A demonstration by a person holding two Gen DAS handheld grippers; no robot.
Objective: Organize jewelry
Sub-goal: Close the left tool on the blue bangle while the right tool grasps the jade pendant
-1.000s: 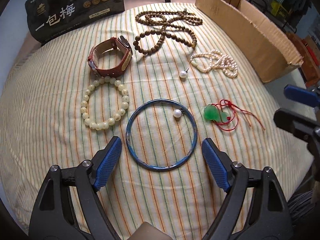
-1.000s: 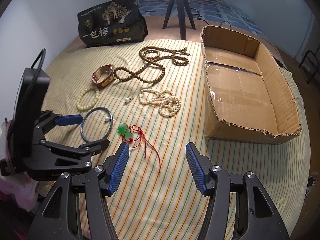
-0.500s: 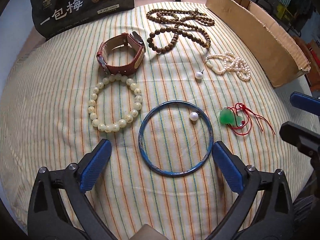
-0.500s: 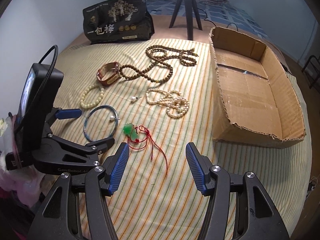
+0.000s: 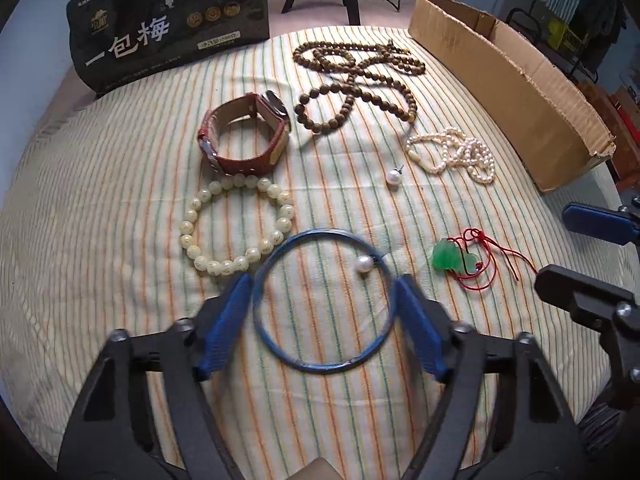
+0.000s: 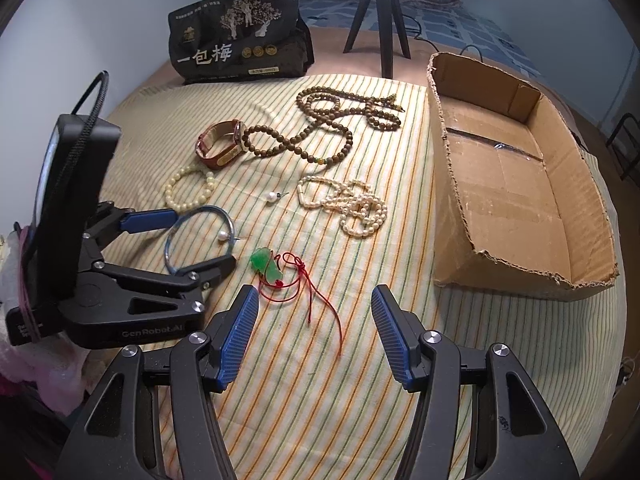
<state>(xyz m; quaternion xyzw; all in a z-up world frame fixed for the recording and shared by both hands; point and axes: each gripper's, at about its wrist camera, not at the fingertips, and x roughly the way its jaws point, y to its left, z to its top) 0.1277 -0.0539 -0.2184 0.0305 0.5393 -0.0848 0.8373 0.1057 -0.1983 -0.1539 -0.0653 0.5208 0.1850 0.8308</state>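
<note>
A blue bangle (image 5: 324, 367) lies on the striped cloth with a loose pearl (image 5: 364, 264) inside its rim. My left gripper (image 5: 322, 316) straddles the bangle, its blue pads close against both sides of the ring; it also shows in the right wrist view (image 6: 188, 240). A green pendant on red cord (image 6: 266, 266) lies just ahead of my open, empty right gripper (image 6: 312, 334). Farther off lie a cream bead bracelet (image 5: 236, 226), a brown leather watch (image 5: 244, 136), a wooden bead necklace (image 5: 356, 80), a pearl necklace (image 5: 456, 154) and a second loose pearl (image 5: 393, 178).
An open cardboard box (image 6: 516, 184) stands at the right of the cloth. A black printed bag (image 6: 240, 36) stands at the back, with a tripod (image 6: 378, 12) behind it. The cloth's front edge drops off near both grippers.
My left gripper has moved forward over the bangle and its fingers have narrowed to the ring's sides. My right gripper has edged closer to the green pendant.
</note>
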